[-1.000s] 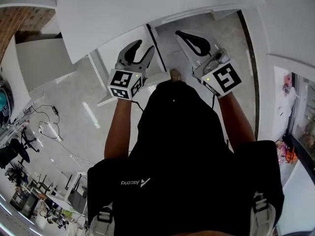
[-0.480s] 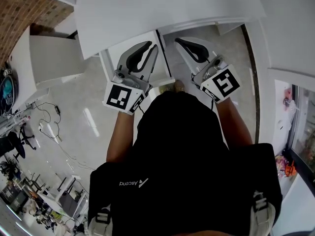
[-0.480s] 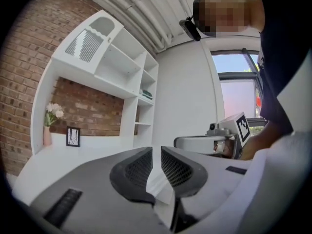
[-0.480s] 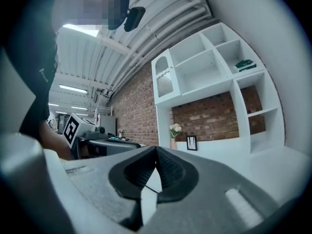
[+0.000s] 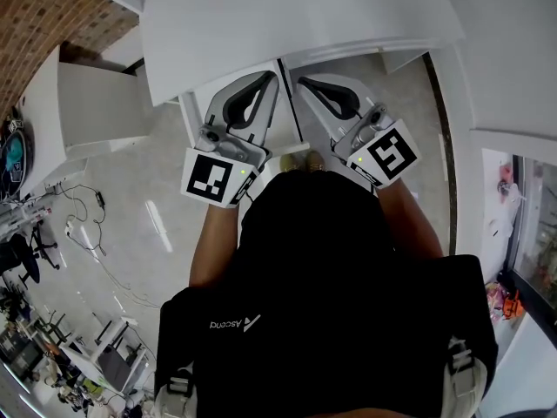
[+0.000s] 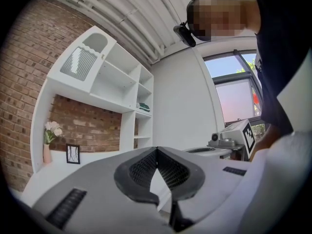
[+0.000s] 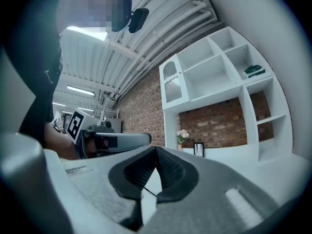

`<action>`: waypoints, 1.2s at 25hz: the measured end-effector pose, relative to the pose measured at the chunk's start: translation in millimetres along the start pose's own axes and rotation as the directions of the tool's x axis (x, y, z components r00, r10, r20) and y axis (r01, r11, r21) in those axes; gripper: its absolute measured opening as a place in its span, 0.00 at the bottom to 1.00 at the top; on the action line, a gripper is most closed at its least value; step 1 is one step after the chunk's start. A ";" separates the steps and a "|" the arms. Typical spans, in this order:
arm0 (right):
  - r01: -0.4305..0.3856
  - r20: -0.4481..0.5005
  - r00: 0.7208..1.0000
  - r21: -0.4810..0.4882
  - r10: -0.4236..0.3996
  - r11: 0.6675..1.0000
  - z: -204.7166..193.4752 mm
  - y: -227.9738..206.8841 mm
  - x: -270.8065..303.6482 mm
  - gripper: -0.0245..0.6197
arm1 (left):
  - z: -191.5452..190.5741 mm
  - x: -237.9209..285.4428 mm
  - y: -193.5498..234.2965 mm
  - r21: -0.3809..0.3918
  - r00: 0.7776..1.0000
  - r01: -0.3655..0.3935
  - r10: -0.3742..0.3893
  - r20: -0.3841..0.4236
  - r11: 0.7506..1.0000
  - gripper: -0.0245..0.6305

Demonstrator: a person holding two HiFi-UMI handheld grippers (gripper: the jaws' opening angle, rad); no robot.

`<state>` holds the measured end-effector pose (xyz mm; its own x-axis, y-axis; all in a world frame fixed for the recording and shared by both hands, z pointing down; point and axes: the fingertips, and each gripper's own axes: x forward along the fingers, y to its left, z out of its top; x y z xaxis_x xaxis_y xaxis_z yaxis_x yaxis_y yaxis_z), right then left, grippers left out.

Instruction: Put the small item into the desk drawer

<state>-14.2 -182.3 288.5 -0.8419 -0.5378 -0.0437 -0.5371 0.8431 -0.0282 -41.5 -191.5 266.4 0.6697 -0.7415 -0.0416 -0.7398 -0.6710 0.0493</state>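
Note:
In the head view I hold both grippers in front of my body, at the near edge of the white desk. My left gripper is shut, its black pads meeting at the tip with nothing between them; the left gripper view shows the same closed tip. My right gripper is also shut and empty, as its own view confirms. The two grippers sit side by side, tips close together. No small item shows in any view, and I cannot make out a drawer.
A white shelf unit stands against a brick wall, with a vase of flowers and a small picture frame on its counter. A white cabinet stands at the left, and cables lie on the pale floor.
The left gripper's jaws have gone from forked open to shut. Both grippers have drifted a little toward each other and toward the desk edge. The right gripper has stayed shut.

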 end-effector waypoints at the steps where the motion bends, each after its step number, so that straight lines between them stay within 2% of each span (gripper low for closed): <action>1: 0.000 0.004 1.000 -0.004 0.000 1.000 2.3 0.8 -0.1 0.04 | 2.6 0.4 -1.2 0.006 1.000 0.000 0.000 0.004 1.000 0.04; 6: 0.010 0.016 1.000 -0.017 -0.010 1.000 10.3 1.4 -1.7 0.04 | 12.0 2.7 -6.8 0.036 1.000 0.012 -0.013 0.025 0.999 0.04; 13: 0.034 0.028 0.999 -0.023 -0.033 0.999 13.9 -0.3 -13.0 0.04 | 17.0 1.1 -16.2 0.041 0.999 0.026 -0.028 0.040 0.999 0.04; 26: 0.046 0.038 0.998 -0.033 -0.045 0.998 22.3 1.6 -18.1 0.04 | 15.2 -2.8 -22.9 0.056 0.999 0.039 -0.040 0.008 0.998 0.04; 30: 0.044 0.039 0.998 -0.033 -0.043 0.998 21.0 5.5 -14.6 0.04 | 22.3 -4.5 -22.4 0.057 0.998 0.046 -0.048 0.041 0.997 0.04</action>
<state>-3.7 -169.9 268.0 -0.8157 -0.5728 -0.0811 -0.5749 0.8182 0.0030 -29.4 -173.2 243.2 0.7012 -0.7079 -0.0850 -0.7110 -0.7031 -0.0093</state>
